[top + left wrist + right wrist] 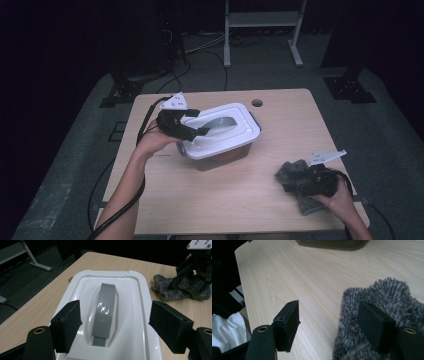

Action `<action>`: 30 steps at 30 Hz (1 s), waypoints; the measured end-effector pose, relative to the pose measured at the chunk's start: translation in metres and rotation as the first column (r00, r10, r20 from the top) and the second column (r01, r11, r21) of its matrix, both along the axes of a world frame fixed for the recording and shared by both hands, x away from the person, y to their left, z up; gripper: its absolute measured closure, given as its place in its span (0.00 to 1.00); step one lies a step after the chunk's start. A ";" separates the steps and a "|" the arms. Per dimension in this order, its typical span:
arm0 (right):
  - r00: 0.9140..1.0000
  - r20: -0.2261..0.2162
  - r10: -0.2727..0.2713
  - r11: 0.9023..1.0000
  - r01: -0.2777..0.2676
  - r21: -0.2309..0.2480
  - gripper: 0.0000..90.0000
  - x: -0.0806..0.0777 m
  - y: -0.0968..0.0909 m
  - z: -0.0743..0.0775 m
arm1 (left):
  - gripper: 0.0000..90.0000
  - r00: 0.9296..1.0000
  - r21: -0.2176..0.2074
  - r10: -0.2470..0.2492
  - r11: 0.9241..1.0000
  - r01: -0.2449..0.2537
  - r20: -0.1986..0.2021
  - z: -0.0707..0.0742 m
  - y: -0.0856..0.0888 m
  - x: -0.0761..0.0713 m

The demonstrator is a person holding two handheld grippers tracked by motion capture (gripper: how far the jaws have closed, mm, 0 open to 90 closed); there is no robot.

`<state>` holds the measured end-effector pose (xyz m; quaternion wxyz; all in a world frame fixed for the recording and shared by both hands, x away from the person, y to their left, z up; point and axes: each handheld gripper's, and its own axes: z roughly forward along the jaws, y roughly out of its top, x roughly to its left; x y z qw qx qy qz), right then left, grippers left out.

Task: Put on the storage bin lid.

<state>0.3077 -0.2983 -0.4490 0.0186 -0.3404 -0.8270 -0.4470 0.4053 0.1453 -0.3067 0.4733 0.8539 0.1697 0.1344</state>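
Over the white lid [110,315] of the storage box [220,152], at the table's [240,200] middle, the left gripper [113,326] hangs with its jaws spread wide either side of the grey handle [105,310], gripping nothing; the step looks like letting go of the shut lid; near the table's right edge, the right gripper [327,322] stands open astride the edge of a grey fuzzy cloth [374,315], one pad seemingly resting on it; next it must close on the cloth.
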 end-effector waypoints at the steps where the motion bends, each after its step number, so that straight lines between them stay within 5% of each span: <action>1: 1.000 0.000 0.000 1.000 0.000 -0.001 0.37 0.000 0.000 0.000 | 0.27 1.000 -0.003 0.002 1.000 -0.002 0.005 0.001 0.002 -0.002; 30: 1.000 0.013 -0.011 1.000 0.011 0.001 0.36 0.001 0.001 0.002 | 0.15 0.997 -0.039 0.076 0.996 -0.076 0.001 -0.010 0.046 -0.033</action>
